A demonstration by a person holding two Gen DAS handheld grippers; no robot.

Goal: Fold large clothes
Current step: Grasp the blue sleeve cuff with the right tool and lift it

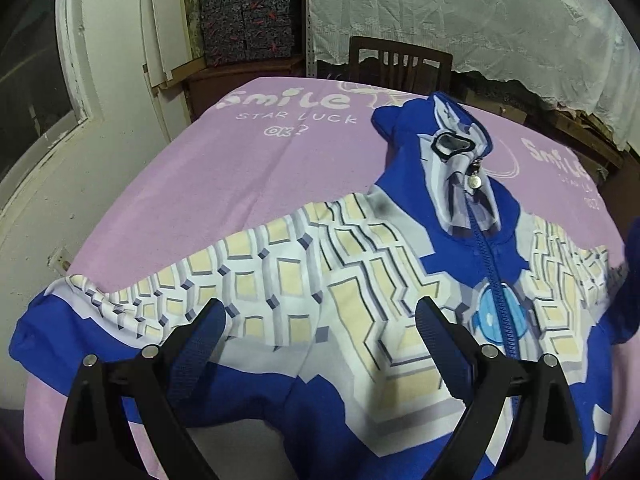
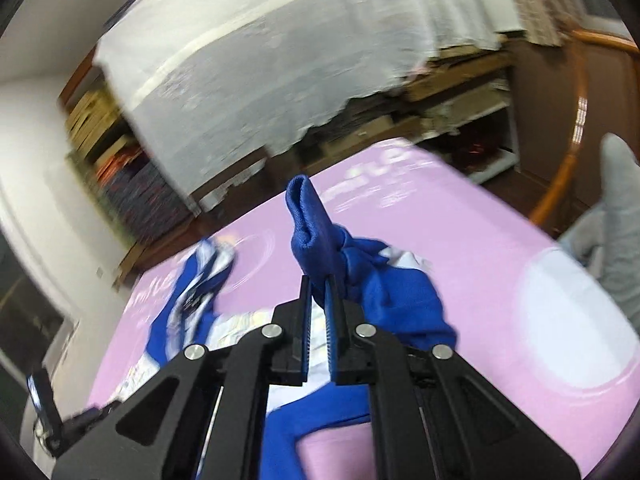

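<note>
Left wrist view.
Item: hooded zip garment (image 1: 352,280), blue with a white and cream block print, spread face up on the counter, which is covered by a pink printed cloth (image 1: 260,168). Hood (image 1: 448,148) points away, toward a wooden chair (image 1: 400,64). Zipper (image 1: 490,264) closed up the front. One sleeve (image 1: 80,312) runs out to the near left edge of the counter.
Left tool (image 1: 320,344): jaws wide apart, holding nothing, poised just above the chest panel.
Risk: the sleeve end lies at the counter edge and appears to droop over it; a pull from the other side could drag it off. Closing here would pinch the chest layers only, giving a poor fold line.

Right wrist view (heavily motion-blurred).
Right tool (image 2: 318,312): jaws nearly together, clamped on a blue sleeve cuff (image 2: 312,224) that stands up past the fingertips, lifted clear of the counter. The rest of that sleeve (image 2: 400,292) trails down to the garment body.
Hood visible at left (image 2: 200,280), on the pink cloth.
Risk: only a narrow bunch of cuff sits between the pads, so a fast swing could let it slip out. The blur suggests quick motion, though how firm the hold is cannot be judged. Carrying the sleeve across while nothing pins the body may shift the whole garment, wrinkle the print side, or skew the zipper line.
</note>
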